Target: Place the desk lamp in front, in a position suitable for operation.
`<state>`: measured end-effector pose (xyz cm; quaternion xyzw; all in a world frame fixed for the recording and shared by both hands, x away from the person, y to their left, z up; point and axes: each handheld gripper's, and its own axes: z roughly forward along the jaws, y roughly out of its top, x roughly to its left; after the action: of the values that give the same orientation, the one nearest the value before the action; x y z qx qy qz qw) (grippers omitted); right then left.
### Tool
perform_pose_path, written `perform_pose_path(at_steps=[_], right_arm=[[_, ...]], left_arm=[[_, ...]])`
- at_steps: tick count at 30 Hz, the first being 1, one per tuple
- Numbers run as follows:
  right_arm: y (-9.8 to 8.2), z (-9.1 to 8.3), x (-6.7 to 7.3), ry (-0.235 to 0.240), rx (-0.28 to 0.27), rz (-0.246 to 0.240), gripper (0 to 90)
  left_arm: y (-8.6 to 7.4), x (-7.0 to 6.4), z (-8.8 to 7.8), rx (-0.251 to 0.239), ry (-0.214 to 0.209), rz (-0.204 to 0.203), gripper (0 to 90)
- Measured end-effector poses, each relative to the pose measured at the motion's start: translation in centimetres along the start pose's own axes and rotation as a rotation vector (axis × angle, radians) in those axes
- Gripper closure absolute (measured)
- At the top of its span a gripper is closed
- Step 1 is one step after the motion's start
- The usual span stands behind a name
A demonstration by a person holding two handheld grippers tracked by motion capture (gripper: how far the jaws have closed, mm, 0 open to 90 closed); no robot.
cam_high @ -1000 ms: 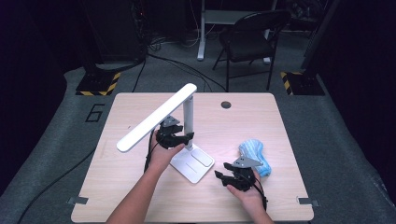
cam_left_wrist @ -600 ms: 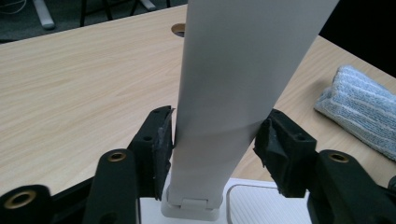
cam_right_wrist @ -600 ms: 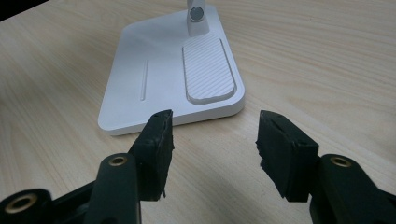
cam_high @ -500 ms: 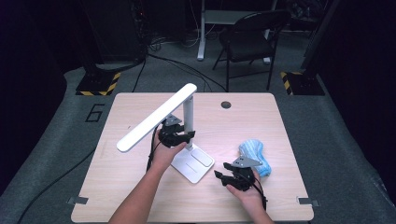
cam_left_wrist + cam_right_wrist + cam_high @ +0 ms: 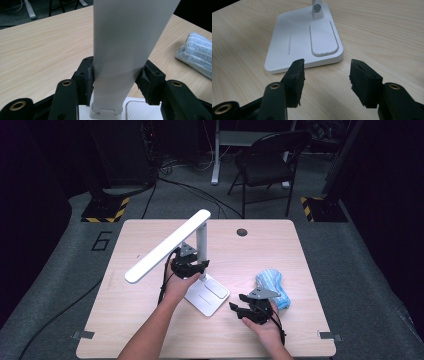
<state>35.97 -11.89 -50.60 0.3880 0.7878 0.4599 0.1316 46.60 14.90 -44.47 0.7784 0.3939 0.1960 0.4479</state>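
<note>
A white desk lamp stands mid-table, with a long slanted head (image 5: 167, 246), an upright post (image 5: 202, 245) and a flat base (image 5: 207, 295). My left gripper (image 5: 197, 266) is at the lower part of the post (image 5: 125, 45). Its jaws have just been closing, and both pads now press on the post's sides, so the left gripper (image 5: 116, 75) is shut on it. My right gripper (image 5: 239, 309) rests low over the table just right of the base, open with nothing between its fingers. In the right gripper view, the right gripper (image 5: 326, 75) points at the corner of the base (image 5: 297, 40).
A folded blue cloth (image 5: 272, 285) lies right of the lamp, beside my right hand, and shows again (image 5: 197, 55) at the far right. A round cable hole (image 5: 242, 232) sits near the table's far edge. A dark chair (image 5: 270, 155) stands beyond the table.
The left gripper's jaws have drawn in around the lamp post until they touch it. Both hands and the lamp stay where they were.
</note>
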Motion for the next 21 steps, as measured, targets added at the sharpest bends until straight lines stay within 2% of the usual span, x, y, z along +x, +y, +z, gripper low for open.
perform_pose_path(at_steps=[2,3,4,5,7,9,13,18,21], right_arm=[[0.0,0.0,0.0,-0.003,0.0,0.0,45.5],[0.0,0.0,0.0,-0.001,-0.001,-0.004,45.5],[0.0,0.0,0.0,-0.001,0.0,-0.005,45.5],[0.0,0.0,0.0,0.0,0.0,-0.004,45.4],[0.0,0.1,0.0,0.003,0.001,-0.007,45.4],[0.0,0.1,0.0,0.002,-0.001,-0.007,45.3],[0.0,0.1,0.1,0.004,0.003,0.0,45.1],[0.0,0.3,0.4,0.008,0.016,-0.009,44.9],[0.0,0.4,0.5,0.008,0.016,-0.008,44.9]], left_arm=[[0.0,-0.1,0.0,0.001,-0.012,0.001,51.6],[0.0,-0.2,0.0,-0.004,-0.002,0.006,51.6],[0.0,-0.2,-0.1,0.009,-0.015,0.019,51.7],[0.0,-0.3,-0.1,0.003,-0.004,0.02,51.8],[-0.1,-0.3,-0.2,0.004,-0.01,0.024,51.9],[-0.1,-0.4,-0.3,0.009,-0.036,0.032,51.9],[-0.3,-0.7,-0.5,0.006,-0.033,0.043,52.0],[-0.7,-0.9,-0.9,-0.002,-0.061,0.051,52.1],[-0.9,-1.1,-1.1,-0.008,-0.056,0.057,52.1]])
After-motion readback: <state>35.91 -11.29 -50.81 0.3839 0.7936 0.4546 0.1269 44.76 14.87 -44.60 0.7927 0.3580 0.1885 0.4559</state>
